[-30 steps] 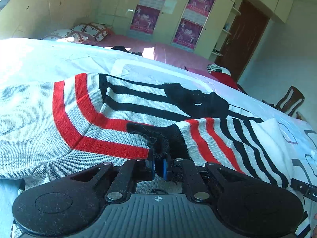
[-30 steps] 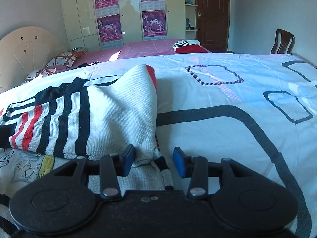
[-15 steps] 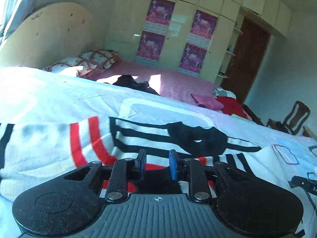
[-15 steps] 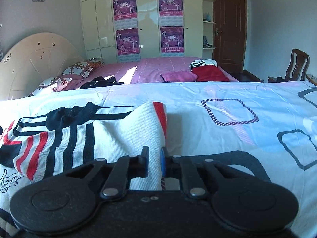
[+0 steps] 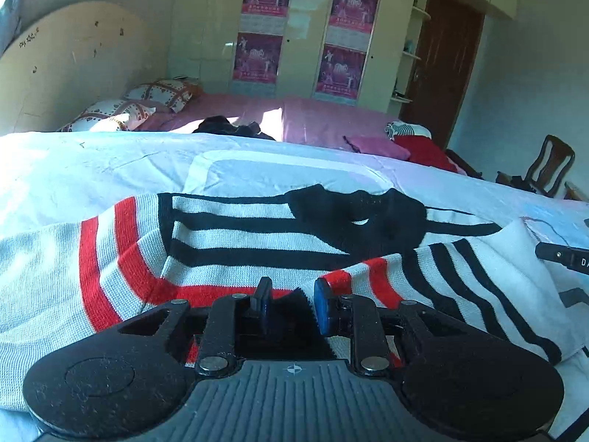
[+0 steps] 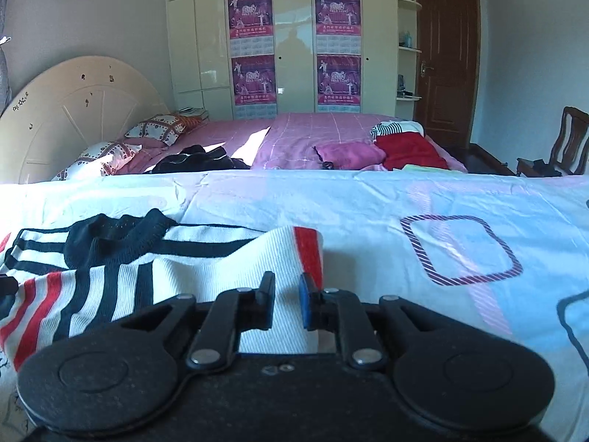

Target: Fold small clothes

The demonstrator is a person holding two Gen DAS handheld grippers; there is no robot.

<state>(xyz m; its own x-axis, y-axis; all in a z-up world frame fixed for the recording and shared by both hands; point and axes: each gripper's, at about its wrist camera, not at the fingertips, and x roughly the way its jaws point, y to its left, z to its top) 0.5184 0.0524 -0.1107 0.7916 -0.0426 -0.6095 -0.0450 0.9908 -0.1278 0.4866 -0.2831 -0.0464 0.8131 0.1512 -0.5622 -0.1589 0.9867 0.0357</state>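
A white knit sweater (image 5: 221,243) with red and black stripes and a black collar (image 5: 360,213) lies spread on the white patterned bedsheet (image 6: 405,199). My left gripper (image 5: 293,304) is open, low over the sweater. The black cuff (image 5: 291,318) of a folded-in sleeve lies between its fingers, and the pads do not press on it. My right gripper (image 6: 287,304) is shut on a white fold of the sweater (image 6: 110,283) at its right edge, where a red stripe (image 6: 307,250) stands raised. Part of the right gripper (image 5: 563,258) shows at the right edge of the left wrist view.
Behind the sheet is a pink bed (image 6: 313,136) with pillows (image 6: 158,129), a dark garment (image 6: 198,160), and pink (image 6: 349,153) and red clothes (image 6: 412,151). A wooden chair (image 6: 567,140) stands at the right. Wardrobe doors (image 6: 294,48) and a brown door (image 6: 445,59) line the back wall.
My left gripper let go of the black cuff, opened a little and drew back. My right gripper closed on the sweater's right edge and moved, raising the fold.
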